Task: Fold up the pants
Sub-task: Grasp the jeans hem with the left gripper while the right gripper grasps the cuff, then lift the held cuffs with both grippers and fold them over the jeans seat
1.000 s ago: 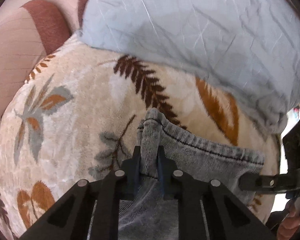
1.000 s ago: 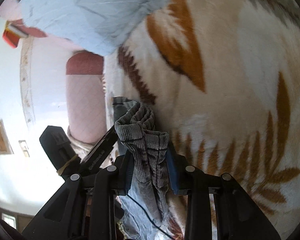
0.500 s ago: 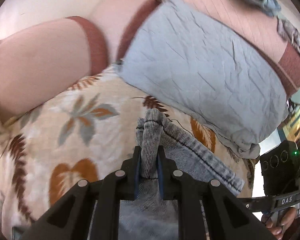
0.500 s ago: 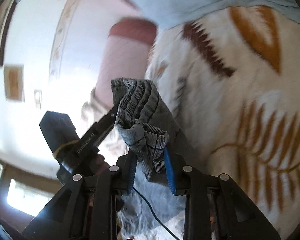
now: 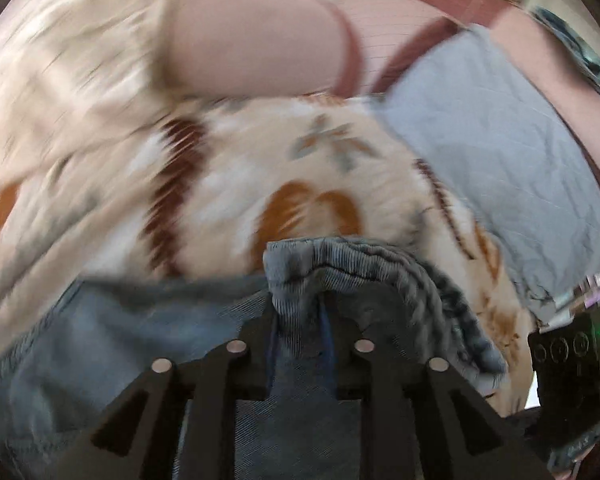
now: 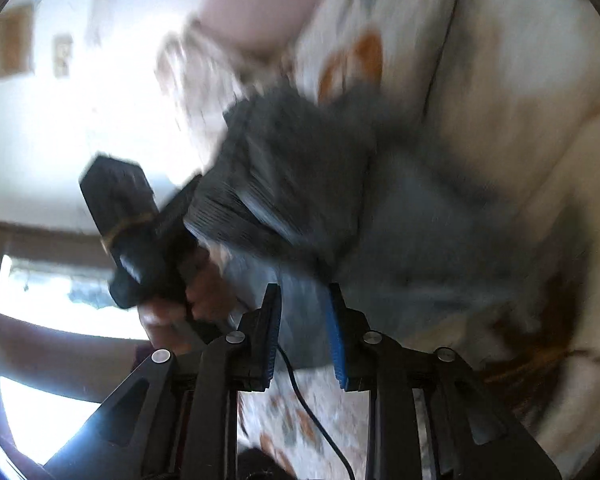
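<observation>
Grey-blue corduroy pants [image 5: 364,272] are held bunched above a cream leaf-patterned blanket [image 5: 228,184]. The left claw [image 5: 300,320] is clamped on their ribbed edge. The right claw [image 6: 304,312] is clamped on blurred pants fabric.

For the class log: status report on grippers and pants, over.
Left gripper shut on pants. Right gripper shut on pants. Pants bunched over leaf-print blanket. Nothing blocking.
</observation>
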Demonstrator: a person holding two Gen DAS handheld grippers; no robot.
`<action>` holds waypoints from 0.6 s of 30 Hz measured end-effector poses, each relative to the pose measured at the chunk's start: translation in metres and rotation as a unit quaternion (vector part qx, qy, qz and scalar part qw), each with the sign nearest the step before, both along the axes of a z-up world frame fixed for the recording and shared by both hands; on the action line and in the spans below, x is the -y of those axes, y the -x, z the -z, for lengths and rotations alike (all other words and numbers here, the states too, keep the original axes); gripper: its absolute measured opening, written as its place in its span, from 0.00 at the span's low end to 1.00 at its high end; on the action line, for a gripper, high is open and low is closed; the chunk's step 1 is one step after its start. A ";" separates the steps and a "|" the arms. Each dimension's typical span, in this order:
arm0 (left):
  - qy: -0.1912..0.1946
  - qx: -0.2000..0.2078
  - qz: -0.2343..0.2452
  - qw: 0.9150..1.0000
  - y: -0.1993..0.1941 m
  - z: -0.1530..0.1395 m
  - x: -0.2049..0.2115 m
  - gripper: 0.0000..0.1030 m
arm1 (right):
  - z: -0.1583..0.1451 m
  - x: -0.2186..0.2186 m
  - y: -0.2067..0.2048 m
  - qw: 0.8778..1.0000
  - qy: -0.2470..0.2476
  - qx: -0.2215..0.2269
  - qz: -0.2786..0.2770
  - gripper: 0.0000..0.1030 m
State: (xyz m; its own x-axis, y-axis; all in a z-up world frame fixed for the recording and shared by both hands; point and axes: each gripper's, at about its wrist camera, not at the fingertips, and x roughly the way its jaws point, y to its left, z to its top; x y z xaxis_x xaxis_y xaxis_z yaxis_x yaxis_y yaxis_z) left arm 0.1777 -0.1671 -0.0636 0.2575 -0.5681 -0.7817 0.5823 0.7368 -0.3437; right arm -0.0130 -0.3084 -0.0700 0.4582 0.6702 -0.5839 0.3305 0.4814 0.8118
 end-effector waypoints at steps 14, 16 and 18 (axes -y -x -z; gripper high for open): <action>0.046 -0.023 -0.054 0.997 0.058 -0.015 -0.058 0.58 | -0.013 0.071 0.004 0.993 -0.013 0.035 0.115 0.53; 0.041 -0.037 -0.060 0.997 0.069 -0.003 -0.049 0.58 | -0.010 0.077 0.004 0.992 -0.009 0.025 0.123 0.53; 0.061 -0.062 -0.064 0.994 0.072 0.006 -0.047 0.63 | -0.008 0.076 0.002 0.992 -0.010 0.022 0.121 0.53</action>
State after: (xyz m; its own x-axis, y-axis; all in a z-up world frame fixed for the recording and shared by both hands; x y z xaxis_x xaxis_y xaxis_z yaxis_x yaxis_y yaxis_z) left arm 0.1060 -0.1199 -0.0701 0.2391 -0.6291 -0.7396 0.4341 0.7506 -0.4981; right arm -0.0151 -0.3846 -0.0624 0.6318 0.5486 -0.5476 0.3977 0.3769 0.8365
